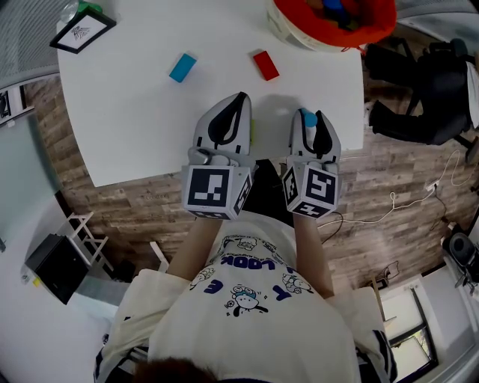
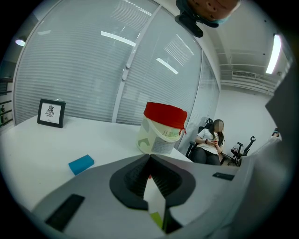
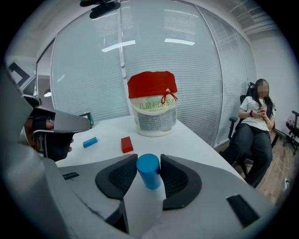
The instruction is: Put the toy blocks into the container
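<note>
My right gripper [image 1: 314, 117] [image 3: 148, 159] is shut on a blue cylinder block [image 3: 149, 172] [image 1: 307, 118], held upright over the white table's [image 1: 150, 127] near edge. To its left, my left gripper [image 1: 241, 99] [image 2: 149, 158] has its tips together. A sliver of a green block [image 1: 252, 132] [image 2: 156, 218] shows beside and beneath it; whether it is gripped I cannot tell. A blue block [image 1: 182, 66] [image 2: 81, 164] and a red block [image 1: 265, 65] [image 3: 126, 144] lie further out on the table. The white container with a red top [image 1: 329, 22] [image 3: 153, 109] stands at the far right corner.
A black picture frame [image 1: 82, 30] [image 2: 51, 113] stands at the table's far left corner. A person sits on a chair [image 3: 254, 126] beyond the table's right side. Black office chairs [image 1: 426, 90] and cables lie on the wooden floor to the right.
</note>
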Action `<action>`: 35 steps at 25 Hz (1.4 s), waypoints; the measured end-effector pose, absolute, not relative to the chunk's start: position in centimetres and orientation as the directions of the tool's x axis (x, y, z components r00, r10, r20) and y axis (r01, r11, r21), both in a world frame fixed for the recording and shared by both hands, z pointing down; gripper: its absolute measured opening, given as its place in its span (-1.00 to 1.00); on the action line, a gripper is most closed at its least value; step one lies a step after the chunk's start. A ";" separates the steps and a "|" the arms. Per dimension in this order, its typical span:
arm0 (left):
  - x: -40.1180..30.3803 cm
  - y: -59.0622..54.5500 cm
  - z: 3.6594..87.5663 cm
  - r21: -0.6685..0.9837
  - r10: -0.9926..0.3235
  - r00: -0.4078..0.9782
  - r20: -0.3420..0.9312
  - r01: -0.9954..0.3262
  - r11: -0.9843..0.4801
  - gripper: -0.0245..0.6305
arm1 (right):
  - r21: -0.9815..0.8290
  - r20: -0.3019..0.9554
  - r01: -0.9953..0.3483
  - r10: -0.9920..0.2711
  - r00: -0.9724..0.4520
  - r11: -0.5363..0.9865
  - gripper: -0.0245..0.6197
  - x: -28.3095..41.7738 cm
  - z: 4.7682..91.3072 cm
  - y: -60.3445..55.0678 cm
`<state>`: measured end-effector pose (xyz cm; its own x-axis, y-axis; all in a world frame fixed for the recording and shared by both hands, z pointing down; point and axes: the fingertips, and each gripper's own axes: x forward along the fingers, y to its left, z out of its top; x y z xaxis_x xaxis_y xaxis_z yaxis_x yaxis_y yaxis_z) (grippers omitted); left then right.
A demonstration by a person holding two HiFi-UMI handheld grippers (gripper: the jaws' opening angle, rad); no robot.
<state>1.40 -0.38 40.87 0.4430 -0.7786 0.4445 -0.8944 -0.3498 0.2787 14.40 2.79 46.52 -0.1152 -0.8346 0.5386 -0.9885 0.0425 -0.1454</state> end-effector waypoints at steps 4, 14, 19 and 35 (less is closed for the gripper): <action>1.2 -0.6 41.2 0.281 -0.775 0.444 0.450 -0.894 -0.348 -0.85 | -0.138 0.533 -0.989 -0.839 -0.111 0.043 -0.44 14.3 46.5 2.6; 1.2 -0.8 41.3 0.286 -0.771 0.448 0.453 -0.892 -0.351 -0.85 | -0.132 0.524 -0.990 -0.845 -0.108 0.045 -0.45 14.3 46.2 2.5; 0.9 -1.0 41.0 0.286 -0.778 0.445 0.444 -0.893 -0.348 -0.85 | -0.128 0.509 -0.991 -0.854 -0.108 0.049 -0.45 14.3 45.5 2.2; -0.6 -2.8 37.1 0.269 -0.835 0.409 0.369 -0.907 -0.325 -0.85 | -0.133 0.400 -0.985 -0.903 -0.157 0.113 -0.45 12.9 39.6 -1.3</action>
<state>-0.58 -2.76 37.13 0.4085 -0.8349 0.3689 -0.9067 -0.3246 0.2694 12.87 -1.30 39.56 -0.1572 -0.9031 0.3995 -0.9847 0.1127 -0.1327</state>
